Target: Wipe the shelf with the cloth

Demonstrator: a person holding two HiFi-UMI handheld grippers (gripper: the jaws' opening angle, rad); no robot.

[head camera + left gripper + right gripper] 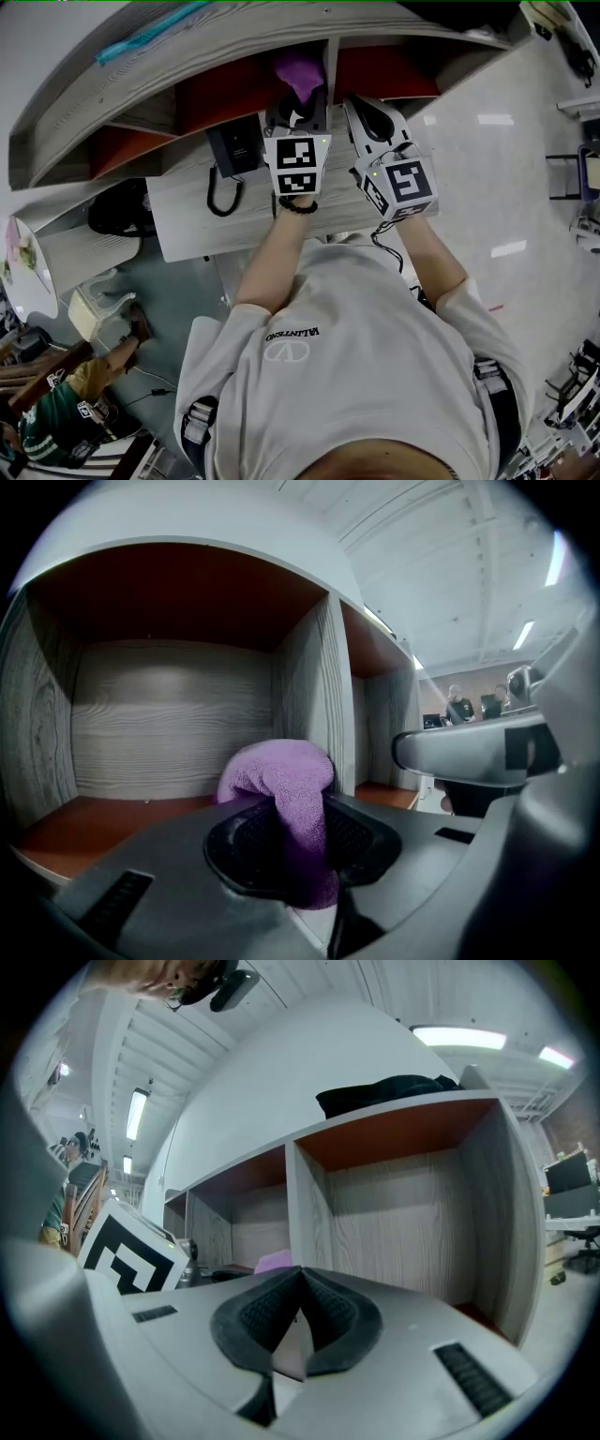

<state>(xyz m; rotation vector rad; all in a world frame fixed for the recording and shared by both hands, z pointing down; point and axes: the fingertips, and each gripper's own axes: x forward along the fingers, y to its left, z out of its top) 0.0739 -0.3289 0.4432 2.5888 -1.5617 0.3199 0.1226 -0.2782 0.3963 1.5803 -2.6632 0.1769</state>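
Observation:
A purple cloth (286, 789) is pinched in my left gripper (298, 841), which is shut on it and held at the mouth of a shelf cubby with a red-brown floor (84, 822). In the head view the cloth (300, 73) pokes out ahead of the left gripper (298, 117) toward the wooden shelf unit (234, 47). My right gripper (375, 127) hovers just to the right, in front of the neighbouring cubby. Its jaws (298, 1321) meet at the tips with nothing between them. The cloth (274, 1261) shows as a pink patch to its left.
A vertical divider (319, 696) separates the two cubbies. A black telephone (232, 155) sits on the lower ledge left of the grippers. A dark item (389, 1091) lies on the shelf top. A seated person (56, 403) is at lower left.

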